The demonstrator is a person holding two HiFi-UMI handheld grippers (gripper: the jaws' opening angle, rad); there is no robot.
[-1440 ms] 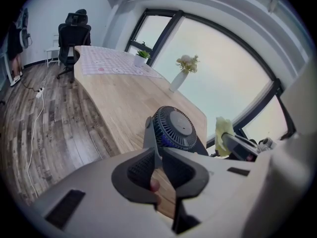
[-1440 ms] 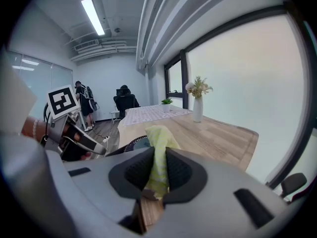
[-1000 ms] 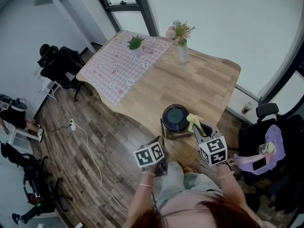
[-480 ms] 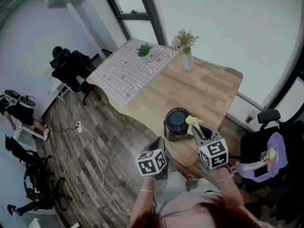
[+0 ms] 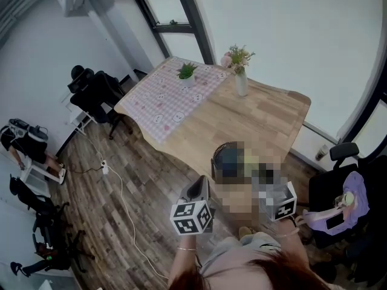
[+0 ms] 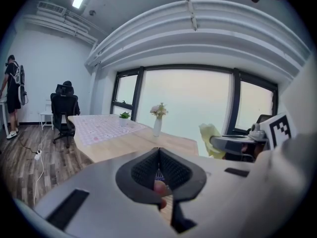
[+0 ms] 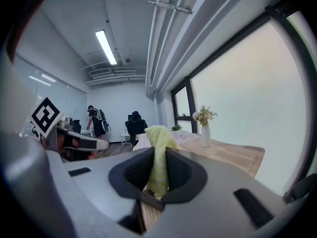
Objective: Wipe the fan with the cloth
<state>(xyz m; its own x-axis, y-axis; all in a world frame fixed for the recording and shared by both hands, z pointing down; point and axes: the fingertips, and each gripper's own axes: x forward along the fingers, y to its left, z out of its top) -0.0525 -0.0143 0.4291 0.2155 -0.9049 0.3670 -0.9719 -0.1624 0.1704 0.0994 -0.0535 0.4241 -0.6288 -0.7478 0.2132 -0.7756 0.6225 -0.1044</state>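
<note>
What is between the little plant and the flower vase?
Nothing stands there: just tablecloth, then bare table, between the plant and vase, in the head view.

Office-like workroom. Wooden table [image 5: 266, 122] with checked tablecloth [image 5: 169, 98], flower vase [image 5: 241, 82], small potted plant [image 5: 187, 73]. Black swivel chairs [image 5: 97, 94] nearby. Tall dark-framed windows [image 6: 188, 105]. Ceiling tube lights [image 7: 106, 47]. Wood-plank floor [image 5: 145, 180], power strip [image 5: 104, 167] on it.

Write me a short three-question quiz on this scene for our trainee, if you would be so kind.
1. True or false: the left gripper is shut on nothing.
2. What does the right gripper hold? A) sponge B) yellow cloth C) brush
3. Fill in: on the pink checked tablecloth stands a potted ____.
Key: 1 true; 2 B; 3 plant.
</note>
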